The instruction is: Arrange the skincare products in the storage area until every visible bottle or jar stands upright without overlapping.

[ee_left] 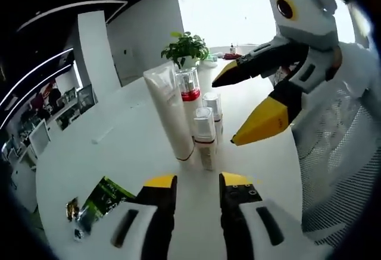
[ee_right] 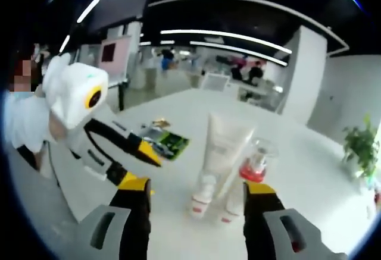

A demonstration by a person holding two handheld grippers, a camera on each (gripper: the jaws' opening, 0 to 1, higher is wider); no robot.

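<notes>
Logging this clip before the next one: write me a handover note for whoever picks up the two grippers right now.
Left gripper: open, holding nothing, low over the white table, facing the products.
Right gripper: open, holding nothing, facing the same cluster from the other side.
Products: tall white tube, red-banded clear bottle and two small white bottles stand upright, packed close together mid-table.
Green packet lies flat near the table edge, apart from the cluster.
Done: everything seen stands upright.
Left: check whether the bottles touch or overlap; the gaps between them cannot be judged.
</notes>
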